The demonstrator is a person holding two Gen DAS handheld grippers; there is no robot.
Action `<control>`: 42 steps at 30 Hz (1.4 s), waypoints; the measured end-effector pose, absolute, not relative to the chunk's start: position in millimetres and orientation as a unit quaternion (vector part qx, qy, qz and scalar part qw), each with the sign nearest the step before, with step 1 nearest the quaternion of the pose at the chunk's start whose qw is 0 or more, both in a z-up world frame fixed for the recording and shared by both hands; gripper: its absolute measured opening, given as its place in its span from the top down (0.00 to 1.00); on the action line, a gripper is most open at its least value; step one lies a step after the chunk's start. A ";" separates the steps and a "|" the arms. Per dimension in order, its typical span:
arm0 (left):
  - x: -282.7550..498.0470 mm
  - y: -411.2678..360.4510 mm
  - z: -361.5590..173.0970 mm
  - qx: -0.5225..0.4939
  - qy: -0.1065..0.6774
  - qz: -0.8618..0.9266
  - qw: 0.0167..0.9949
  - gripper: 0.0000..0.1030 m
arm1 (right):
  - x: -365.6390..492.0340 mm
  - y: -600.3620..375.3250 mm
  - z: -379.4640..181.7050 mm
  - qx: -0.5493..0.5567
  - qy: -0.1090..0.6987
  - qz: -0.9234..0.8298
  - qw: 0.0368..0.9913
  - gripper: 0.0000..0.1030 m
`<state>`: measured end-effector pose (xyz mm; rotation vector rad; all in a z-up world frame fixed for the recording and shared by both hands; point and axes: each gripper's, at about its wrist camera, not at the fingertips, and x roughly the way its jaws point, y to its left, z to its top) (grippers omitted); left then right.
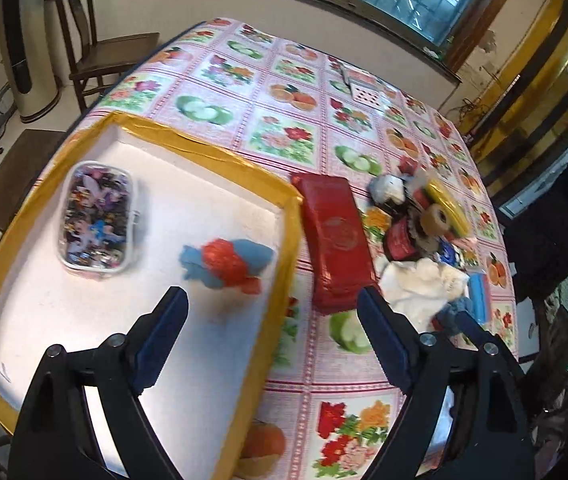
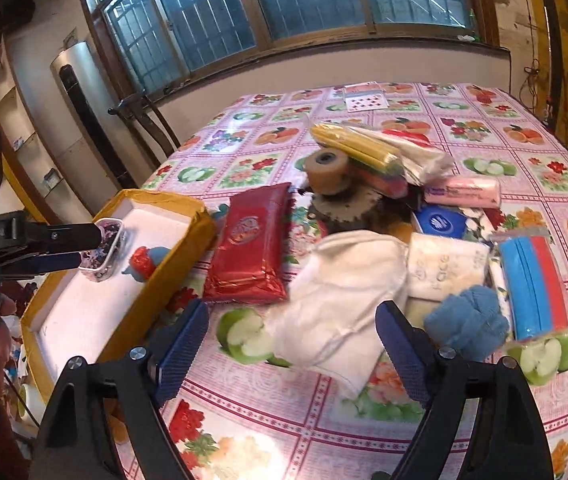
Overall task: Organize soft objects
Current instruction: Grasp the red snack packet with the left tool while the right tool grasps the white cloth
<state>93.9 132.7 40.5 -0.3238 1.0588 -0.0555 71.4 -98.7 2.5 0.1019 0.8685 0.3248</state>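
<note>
Two grippers hang over the table, and we see both spread wide with nothing between the fingers: the left gripper (image 1: pixel 270 308) above the near end of the white tray (image 1: pixel 220 152), the right gripper (image 2: pixel 294 320) above the white cloth (image 2: pixel 336 292).

The tray, edged in yellow tape, holds a clear box (image 1: pixel 96 220) of small colourful bits and a blue-and-red soft toy (image 1: pixel 226 262). The toy lies on its side, long axis running across the tray toward the right wall; we cannot tell which end is its head, as it is blurred. Just outside that wall lies a red foil packet (image 2: pixel 252 244), its long axis running away from us.

Beyond the cloth sits a heap: a blue knitted bundle (image 2: pixel 466 320), a blue-and-red pack (image 2: pixel 534 288), a pale tape roll (image 2: pixel 328 170), a yellow roll (image 2: pixel 356 146). Much of the heap overlaps and is hard to make out.

A flower-and-fruit oilcloth (image 2: pixel 504 136) covers the table. Barred windows (image 2: pixel 304 0) and a wooden chair (image 1: pixel 100 48) stand behind.
</note>
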 end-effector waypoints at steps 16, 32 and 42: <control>130.8 69.9 0.9 -0.162 0.550 -0.027 0.819 0.16 | 73.4 -112.1 -24.0 0.061 0.446 0.138 0.882 0.14; 168.2 43.3 -33.0 -0.143 0.573 -0.011 0.807 0.16 | 97.8 -116.0 -39.2 0.092 0.473 0.120 0.868 0.14; 184.7 40.2 -40.1 -0.139 0.571 0.002 0.809 0.15 | 108.5 -106.4 -41.7 0.076 0.475 0.100 0.871 0.12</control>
